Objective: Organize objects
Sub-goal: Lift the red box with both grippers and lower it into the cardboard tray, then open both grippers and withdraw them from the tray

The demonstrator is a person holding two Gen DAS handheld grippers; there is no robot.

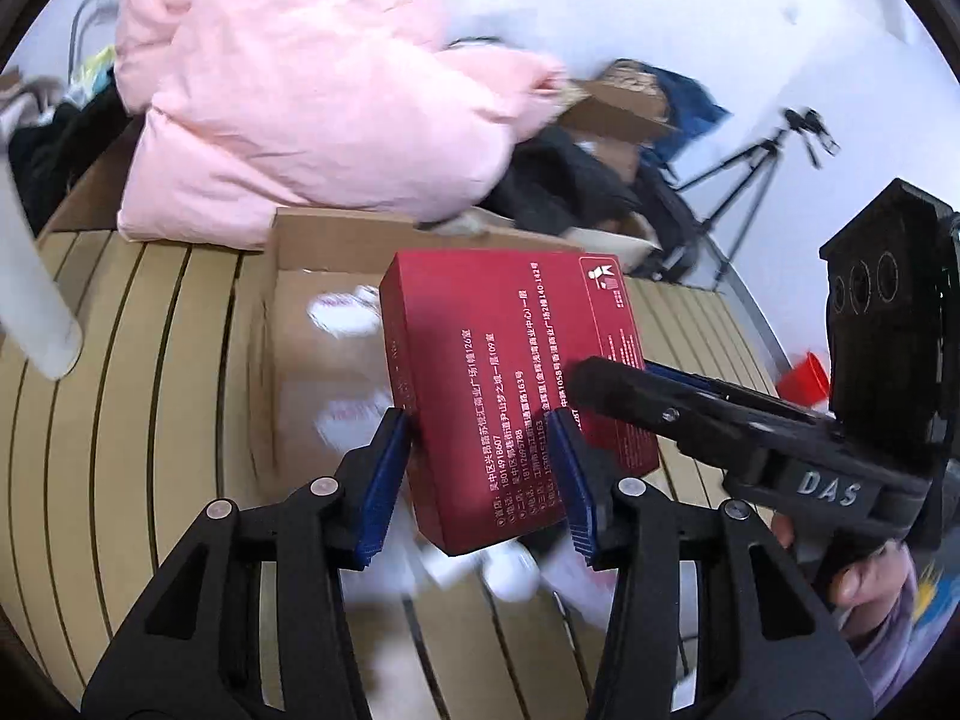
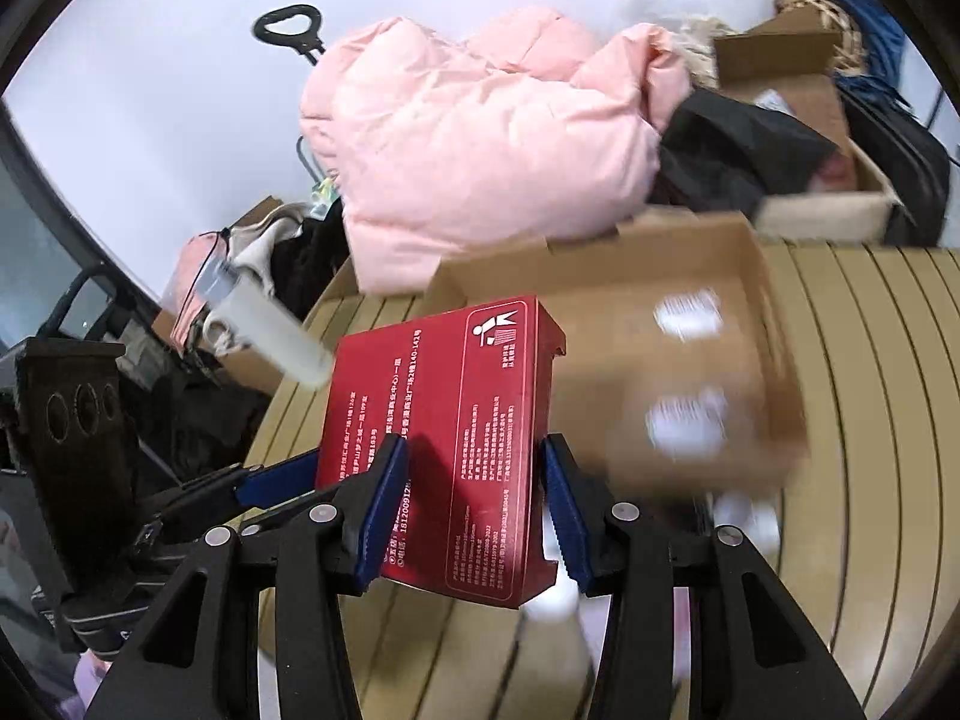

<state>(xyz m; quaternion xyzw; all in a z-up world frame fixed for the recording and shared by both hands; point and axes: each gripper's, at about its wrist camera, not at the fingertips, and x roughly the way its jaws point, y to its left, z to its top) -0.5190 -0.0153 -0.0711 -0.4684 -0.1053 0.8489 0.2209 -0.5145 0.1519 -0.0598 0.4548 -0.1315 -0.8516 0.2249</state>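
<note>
Slatted tan table (image 1: 150, 360): open cardboard box (image 2: 690, 360) (blurred), pink jacket (image 1: 288, 90).

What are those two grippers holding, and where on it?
Both hold one flat red cardboard box: left gripper and right gripper each clamp its near edge.

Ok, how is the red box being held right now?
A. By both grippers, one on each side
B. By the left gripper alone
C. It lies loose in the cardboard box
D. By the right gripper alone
A: the red box is off the table with the left gripper clamped on one side and the right gripper on the other, each seen in both wrist views.
</note>
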